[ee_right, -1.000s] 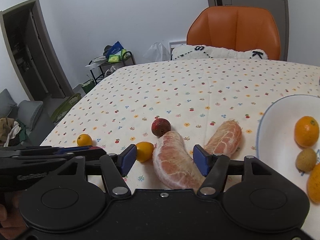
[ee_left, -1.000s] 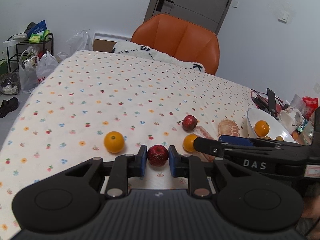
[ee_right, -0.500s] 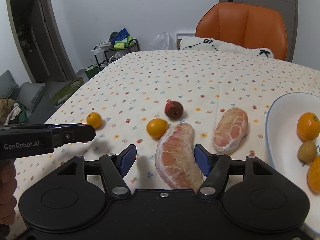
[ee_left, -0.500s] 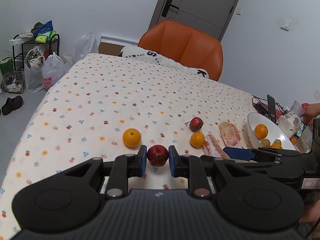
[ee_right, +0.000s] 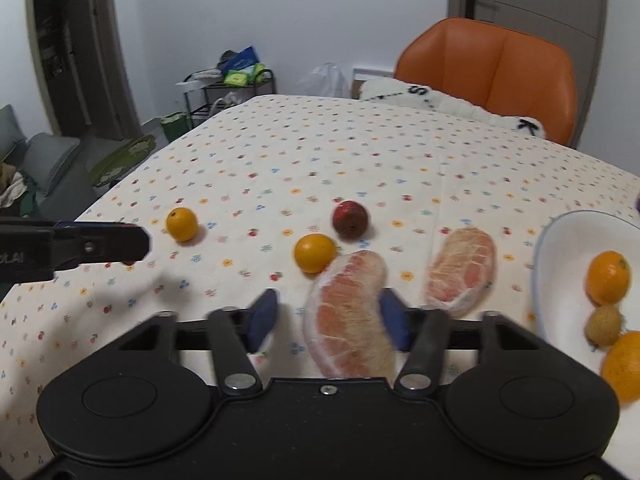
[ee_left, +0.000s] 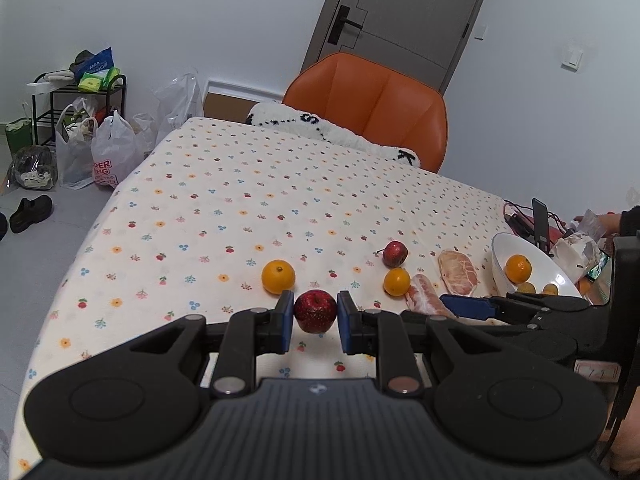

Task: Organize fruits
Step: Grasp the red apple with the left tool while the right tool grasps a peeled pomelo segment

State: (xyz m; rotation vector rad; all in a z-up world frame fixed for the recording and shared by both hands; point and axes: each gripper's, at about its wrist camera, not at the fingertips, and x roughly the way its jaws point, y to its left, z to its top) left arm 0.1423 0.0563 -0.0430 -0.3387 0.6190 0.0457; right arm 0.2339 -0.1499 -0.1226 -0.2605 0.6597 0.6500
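My left gripper (ee_left: pixel 315 314) is shut on a dark red apple (ee_left: pixel 315 311), held above the flowered tablecloth (ee_left: pixel 240 200). On the cloth lie an orange (ee_left: pixel 278 277), a second orange (ee_left: pixel 397 281), a small red apple (ee_left: pixel 395 253) and two peeled pomelo segments (ee_left: pixel 458 272). The right gripper (ee_right: pixel 328 320) is open, and the near pomelo segment (ee_right: pixel 348 312) lies on the table between its fingers. To its right, a white bowl (ee_right: pixel 560 240) holds an orange (ee_right: pixel 608 277), a small brown fruit (ee_right: pixel 604 325) and another orange. The left gripper's tip (ee_right: pixel 136 240) shows at the left of the right wrist view.
An orange chair (ee_left: pixel 372 100) and a white cushion (ee_left: pixel 332 132) stand at the table's far edge. A phone, cables and wrappers (ee_left: pixel 540 224) lie behind the bowl, where a person's hand (ee_left: pixel 608 222) reaches in. Bags and a rack (ee_left: pixel 80 120) sit on the floor at left.
The left gripper has risen with the red apple in it, so the table looks farther away. The right gripper has also lifted and drawn back a little, still open over the pomelo segment.
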